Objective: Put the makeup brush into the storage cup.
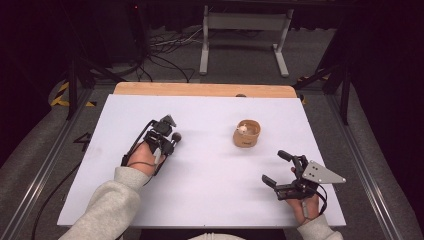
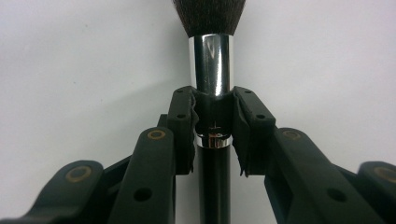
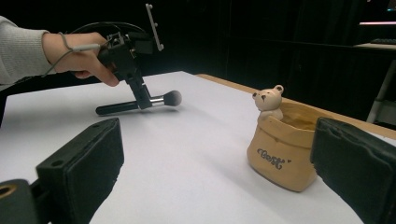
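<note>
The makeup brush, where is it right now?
In the high view the makeup brush lies left of centre on the white table, clamped in the left claw, well left of the bear pot.

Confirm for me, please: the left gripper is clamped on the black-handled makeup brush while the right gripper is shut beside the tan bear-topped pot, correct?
Not quite. The right gripper is open, its jaws wide apart in the right gripper view, beside the tan bear-topped pot. The left gripper does clamp the black-handled makeup brush.

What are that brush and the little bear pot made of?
The brush has dark, soft bristles, a mirror-bright collar that looks like polished metal, and a glossy black handle, perhaps plastic or lacquered wood. The bear pot, shaped like a sack, looks like glazed ceramic: smooth tan surface with a soft sheen, though resin is possible.
</note>
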The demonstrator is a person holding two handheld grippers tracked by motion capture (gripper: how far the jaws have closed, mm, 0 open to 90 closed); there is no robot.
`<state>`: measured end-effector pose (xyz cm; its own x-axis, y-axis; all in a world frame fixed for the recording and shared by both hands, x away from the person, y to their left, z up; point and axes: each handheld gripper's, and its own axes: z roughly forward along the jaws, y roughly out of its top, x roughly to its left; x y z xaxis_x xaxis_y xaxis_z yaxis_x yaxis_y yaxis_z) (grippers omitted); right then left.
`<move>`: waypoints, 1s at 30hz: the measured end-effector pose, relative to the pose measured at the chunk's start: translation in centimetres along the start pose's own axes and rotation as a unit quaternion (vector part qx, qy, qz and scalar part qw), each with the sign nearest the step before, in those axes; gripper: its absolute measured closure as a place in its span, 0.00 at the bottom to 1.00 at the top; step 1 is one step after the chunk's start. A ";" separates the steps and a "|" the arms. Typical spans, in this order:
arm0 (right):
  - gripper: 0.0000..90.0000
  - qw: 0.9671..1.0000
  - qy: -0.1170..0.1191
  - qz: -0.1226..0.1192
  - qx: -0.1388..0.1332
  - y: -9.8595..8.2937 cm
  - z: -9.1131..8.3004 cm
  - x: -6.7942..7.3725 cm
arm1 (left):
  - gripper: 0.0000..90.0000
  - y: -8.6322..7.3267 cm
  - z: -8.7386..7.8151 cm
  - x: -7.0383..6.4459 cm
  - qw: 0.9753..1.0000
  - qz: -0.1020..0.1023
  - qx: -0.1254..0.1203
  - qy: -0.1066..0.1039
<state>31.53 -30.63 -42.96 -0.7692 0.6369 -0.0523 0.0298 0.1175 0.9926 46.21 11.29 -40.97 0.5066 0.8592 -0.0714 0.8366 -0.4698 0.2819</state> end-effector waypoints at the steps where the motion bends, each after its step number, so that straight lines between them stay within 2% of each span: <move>1: 0.04 1.000 0.001 0.000 0.000 0.0 0.0 0.0 | 0.79 0.0 -0.2 -0.1 1.000 0.002 -0.005 0.002; 8: 0.04 1.000 0.003 0.000 0.006 -0.1 0.1 0.0 | 0.79 -0.1 -2.1 -0.3 0.999 0.019 -0.041 -0.004; 9: 0.04 1.000 0.003 -0.001 0.005 -0.1 0.1 0.0 | 0.79 -0.2 -2.7 -0.4 0.998 0.024 -0.056 -0.015; 10: 0.04 1.000 0.003 -0.001 0.005 -0.1 0.1 0.0 | 0.79 -0.2 -2.7 -0.4 0.998 0.024 -0.056 -0.015; 13: 0.05 1.000 0.002 0.001 0.006 -0.1 0.0 0.0 | 0.79 -0.4 -3.5 -0.5 0.996 0.031 -0.076 -0.024; 18: 0.05 1.000 0.006 0.002 0.008 -0.1 0.0 0.0 | 0.79 -0.9 -5.0 -1.1 0.993 0.047 -0.107 -0.026; 20: 0.05 1.000 0.007 0.002 0.009 -0.1 0.1 0.0 | 0.79 -1.2 -5.5 -1.5 0.990 0.058 -0.122 -0.030; 23: 0.05 1.000 0.008 0.002 0.009 -0.1 0.1 0.1 | 0.79 -1.7 -6.3 -2.0 0.985 0.078 -0.152 -0.039; 24: 0.05 1.000 0.008 0.002 0.010 -0.1 0.1 0.1 | 0.79 -1.9 -6.5 -2.1 0.983 0.080 -0.159 -0.040; 25: 0.05 1.000 0.008 0.002 0.010 -0.1 0.1 0.1 | 0.79 -1.9 -6.5 -2.1 0.983 0.080 -0.159 -0.040; 26: 0.05 1.000 0.008 0.002 0.009 -0.1 0.1 0.1 | 0.79 -2.2 -6.8 -2.3 0.980 0.088 -0.171 -0.042; 29: 0.05 1.000 0.010 0.002 0.010 -0.1 0.1 0.1 | 0.79 -2.7 -7.0 -2.6 0.977 0.092 -0.188 -0.045; 30: 0.05 1.000 0.010 0.002 0.010 -0.1 0.1 0.1 | 0.79 -2.9 -7.2 -2.7 0.975 0.097 -0.197 -0.046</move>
<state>31.54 -30.52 -43.06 -0.7813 0.6224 -0.0458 0.0453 0.1298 0.9905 40.94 11.81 -34.72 0.6792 0.7316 -0.0597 0.5872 -0.4927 0.6422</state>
